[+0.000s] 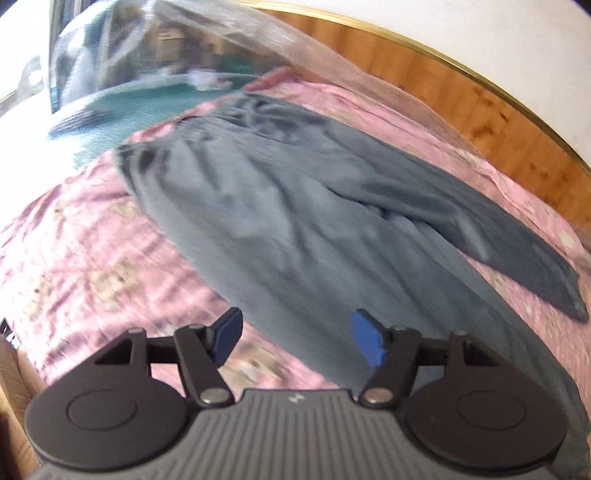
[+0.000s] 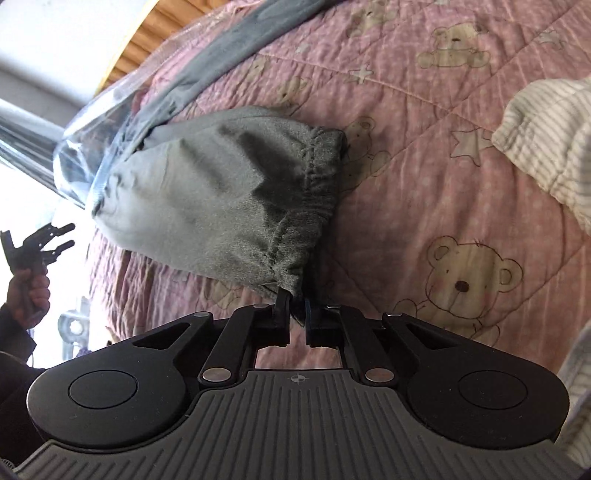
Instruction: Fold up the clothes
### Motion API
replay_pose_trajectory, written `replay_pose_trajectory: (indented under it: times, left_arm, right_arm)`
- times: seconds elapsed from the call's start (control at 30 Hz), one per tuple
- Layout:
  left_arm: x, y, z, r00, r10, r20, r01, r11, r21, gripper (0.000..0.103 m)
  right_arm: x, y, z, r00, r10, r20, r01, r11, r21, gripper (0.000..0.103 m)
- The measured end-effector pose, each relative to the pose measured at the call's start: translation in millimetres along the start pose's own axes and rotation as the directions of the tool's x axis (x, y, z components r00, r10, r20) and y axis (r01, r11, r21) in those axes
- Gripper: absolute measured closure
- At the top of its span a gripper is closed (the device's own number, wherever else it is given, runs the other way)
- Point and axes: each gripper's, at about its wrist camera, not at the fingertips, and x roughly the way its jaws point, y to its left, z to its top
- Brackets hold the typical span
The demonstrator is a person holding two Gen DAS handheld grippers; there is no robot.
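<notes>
Pink bear quilt carries grey trousers, spread flat. Right gripper pinched shut on waistband corner; left gripper wide open, empty, hovering over cloth. Risk: thin corner grip slips w/ any pull, fold skews.

Pink quilted bedcover printed with bears and stars, spread across bed. Wooden headboard with brass-coloured trim at far side, white wall beyond. Clear plastic sheeting bunched at far left. Teal surface past bed edge. Strong daylight from left.
</notes>
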Motion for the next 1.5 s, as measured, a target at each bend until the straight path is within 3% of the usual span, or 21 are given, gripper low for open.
replay_pose_trajectory:
  times: [0.07,0.2,0.27,0.4,0.47,0.57,0.67,0.7,0.73,0.77,0.8,0.83,0.97,1.0,1.1,1.13,1.17,1.2,1.27,1.33,1.5]
  left_arm:
    - [10,34,21,0.999,0.047,0.013,-0.046,0.997,-0.065,0.036]
    - [32,111,63,0.991,0.133,0.024,-0.124,0.966,-0.227,0.035]
    - [48,146,81,0.992,0.123,0.024,-0.110,0.948,-0.298,0.035]
    - [89,205,114,0.996,0.084,0.008,-0.074,0.912,-0.403,0.035]
    - [112,217,125,0.997,0.075,-0.003,-0.069,0.910,-0.409,0.035]
    - [146,227,138,0.999,0.035,-0.020,-0.040,0.914,-0.403,0.035]
    - [170,226,142,0.999,0.013,-0.048,-0.030,0.929,-0.369,0.044]
    - [171,226,144,0.999,0.005,-0.038,-0.018,0.931,-0.364,0.057]
    - [172,227,146,1.000,-0.004,-0.027,-0.007,0.933,-0.359,0.085]
    - [173,227,148,1.000,-0.012,-0.017,0.005,0.935,-0.354,0.093]
    - [168,226,153,1.000,-0.008,-0.010,0.004,0.938,-0.346,0.094]
    - [163,226,158,1.000,-0.004,-0.003,0.003,0.941,-0.337,0.095]
    - [140,241,166,1.000,-0.024,-0.004,0.020,0.926,-0.376,0.096]
    - [141,243,166,0.998,-0.044,-0.033,0.030,0.937,-0.349,0.096]
    - [154,243,163,0.991,-0.011,-0.132,-0.026,0.961,-0.274,0.095]
    - [158,245,164,0.991,-0.022,-0.136,-0.018,0.959,-0.282,0.095]
    - [159,245,164,0.990,-0.029,-0.137,-0.012,0.958,-0.286,0.094]
    - [161,243,164,0.989,-0.010,-0.148,-0.031,0.962,-0.271,0.092]
    - [161,239,164,0.987,0.031,-0.160,-0.068,0.970,-0.234,0.083]
    - [160,236,164,0.985,0.065,-0.158,-0.096,0.975,-0.201,0.072]
    - [156,238,165,0.985,0.077,-0.155,-0.108,0.973,-0.202,0.068]
  right_arm:
    - [-3,0,-4,0.999,-0.031,0.024,0.030,0.999,0.026,0.091]
    - [-1,9,-6,0.992,-0.094,0.081,0.084,0.989,0.120,0.092]
    - [1,17,-6,0.984,-0.145,0.103,0.130,0.982,0.136,0.090]
    - [1,32,-5,0.966,-0.221,0.131,0.195,0.963,0.187,0.073]
    - [4,44,-3,0.952,-0.267,0.146,0.235,0.949,0.208,0.065]
    - [6,53,-2,0.935,-0.320,0.156,0.272,0.925,0.266,0.065]
    - [14,60,-5,0.914,-0.378,0.149,0.314,0.890,0.329,0.076]
    - [15,61,-6,0.911,-0.385,0.148,0.316,0.882,0.349,0.084]
    - [15,62,-8,0.906,-0.395,0.151,0.321,0.875,0.363,0.085]
    - [15,64,-10,0.902,-0.402,0.154,0.324,0.869,0.373,0.086]
    - [14,67,-11,0.898,-0.409,0.161,0.326,0.866,0.378,0.090]
    - [13,69,-12,0.894,-0.415,0.168,0.329,0.863,0.383,0.101]
    - [13,78,-19,0.891,-0.426,0.157,0.345,0.860,0.376,0.102]
    - [13,80,-20,0.891,-0.428,0.151,0.350,0.860,0.372,0.102]
    - [16,80,-23,0.894,-0.429,0.132,0.357,0.858,0.368,0.101]
    - [16,80,-24,0.895,-0.428,0.126,0.359,0.858,0.368,0.101]
    - [15,80,-22,0.898,-0.423,0.122,0.356,0.860,0.366,0.099]
    - [13,82,-20,0.908,-0.405,0.110,0.343,0.868,0.358,0.084]
    - [-1,91,-14,0.907,-0.401,0.129,0.342,0.880,0.329,0.073]
    - [-16,100,-9,0.901,-0.402,0.165,0.341,0.890,0.303,0.050]
    - [-30,95,12,0.884,-0.416,0.212,0.349,0.890,0.293,0.047]
